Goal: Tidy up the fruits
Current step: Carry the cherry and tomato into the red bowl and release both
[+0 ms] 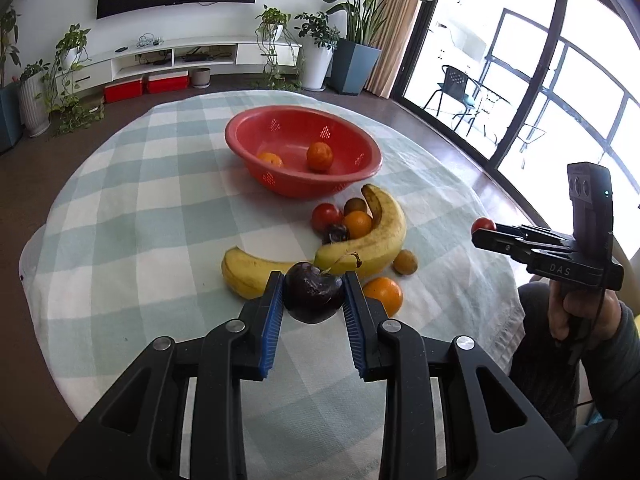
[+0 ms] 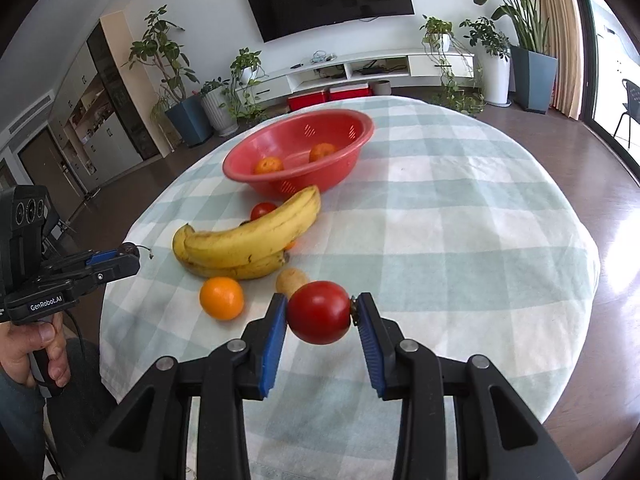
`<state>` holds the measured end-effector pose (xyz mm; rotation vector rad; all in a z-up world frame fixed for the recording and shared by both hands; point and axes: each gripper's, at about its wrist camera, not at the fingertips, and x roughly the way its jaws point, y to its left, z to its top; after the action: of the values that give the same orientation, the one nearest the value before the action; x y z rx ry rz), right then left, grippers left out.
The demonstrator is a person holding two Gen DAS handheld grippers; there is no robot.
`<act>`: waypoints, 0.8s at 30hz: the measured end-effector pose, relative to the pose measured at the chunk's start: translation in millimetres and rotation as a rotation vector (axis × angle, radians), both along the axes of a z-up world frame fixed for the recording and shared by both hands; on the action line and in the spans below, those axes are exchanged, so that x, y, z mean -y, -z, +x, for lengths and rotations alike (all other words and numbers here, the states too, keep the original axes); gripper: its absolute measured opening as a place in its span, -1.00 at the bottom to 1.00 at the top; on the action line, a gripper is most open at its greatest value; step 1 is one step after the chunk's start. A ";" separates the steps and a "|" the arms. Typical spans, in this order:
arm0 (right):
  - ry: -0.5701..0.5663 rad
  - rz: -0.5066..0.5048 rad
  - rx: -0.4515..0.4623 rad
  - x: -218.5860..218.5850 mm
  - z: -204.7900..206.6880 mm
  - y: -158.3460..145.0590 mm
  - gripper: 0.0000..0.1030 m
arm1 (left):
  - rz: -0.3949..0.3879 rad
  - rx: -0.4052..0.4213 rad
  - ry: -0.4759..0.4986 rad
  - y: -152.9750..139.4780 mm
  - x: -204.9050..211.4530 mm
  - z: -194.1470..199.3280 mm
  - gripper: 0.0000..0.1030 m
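Observation:
My left gripper (image 1: 313, 294) is shut on a dark purple plum (image 1: 313, 298) and holds it above the table's near side. My right gripper (image 2: 321, 312) is shut on a red tomato (image 2: 319, 312), also lifted; that tomato also shows at the right in the left wrist view (image 1: 483, 225). A red colander bowl (image 1: 360, 172) stands mid-table with two oranges (image 1: 319, 156) in it. In front of it lie two bananas (image 1: 372, 240), a tomato (image 1: 327, 216), an orange (image 1: 358, 224), a kiwi (image 1: 355, 205), another dark fruit (image 1: 338, 234), a small brown fruit (image 1: 405, 262) and an orange (image 1: 384, 294).
The round table wears a green-and-white checked cloth (image 1: 140, 216). The cloth's edge falls off close on the right (image 1: 508, 320). Potted plants, a TV unit and glass doors stand well beyond the table.

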<state>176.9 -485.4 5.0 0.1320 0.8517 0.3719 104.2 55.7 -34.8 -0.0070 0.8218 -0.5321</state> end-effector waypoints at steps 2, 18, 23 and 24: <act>0.025 -0.008 0.030 11.6 8.5 -13.4 -0.26 | 0.008 0.023 -0.002 -15.1 0.0 16.7 -0.48; -0.098 -0.072 0.175 -26.0 120.2 -87.6 -0.26 | 0.215 0.033 0.100 -41.4 89.6 176.0 -0.48; -0.159 -0.119 0.077 -55.3 153.3 -53.3 -0.26 | 0.236 -0.022 0.110 -6.6 100.1 203.2 -0.47; -0.162 -0.130 0.063 -58.1 158.0 -47.5 -0.26 | 0.236 -0.030 0.110 -1.7 101.1 207.5 -0.47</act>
<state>334.9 -427.3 52.5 -0.0692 0.8238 0.4693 311.6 -45.4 -33.1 0.2485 0.9142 -0.5363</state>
